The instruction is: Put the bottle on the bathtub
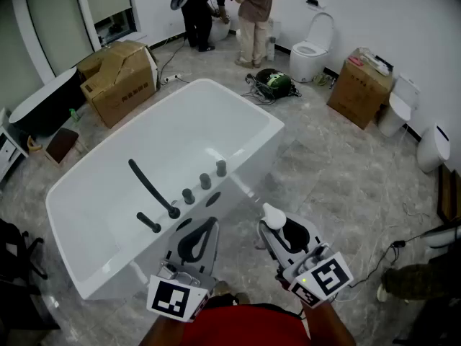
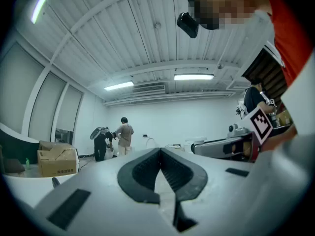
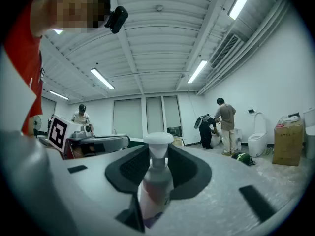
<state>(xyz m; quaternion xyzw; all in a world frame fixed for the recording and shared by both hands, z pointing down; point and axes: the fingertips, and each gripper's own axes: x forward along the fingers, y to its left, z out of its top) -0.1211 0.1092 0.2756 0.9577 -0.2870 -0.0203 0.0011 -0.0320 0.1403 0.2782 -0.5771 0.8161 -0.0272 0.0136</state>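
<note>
A small bottle [image 3: 155, 181] with a white cap [image 1: 273, 216] stands between the jaws of my right gripper [image 1: 282, 231], which is shut on it. I hold it over the floor just right of the white bathtub [image 1: 238, 110]. My left gripper [image 1: 202, 235] hovers at the tub's near corner, beside the black faucet [image 1: 151, 188] and its knobs [image 1: 204, 182]. Its jaws meet at the tips with nothing between them [image 2: 160, 156]. Both gripper views point up toward the ceiling.
Cardboard boxes [image 1: 119, 78] stand left of the tub and another [image 1: 360, 85] at the right wall. Toilets [image 1: 311, 45] line the far wall, where two people [image 1: 252, 13] stand. A green object with cables [image 1: 274, 83] lies on the floor beyond the tub.
</note>
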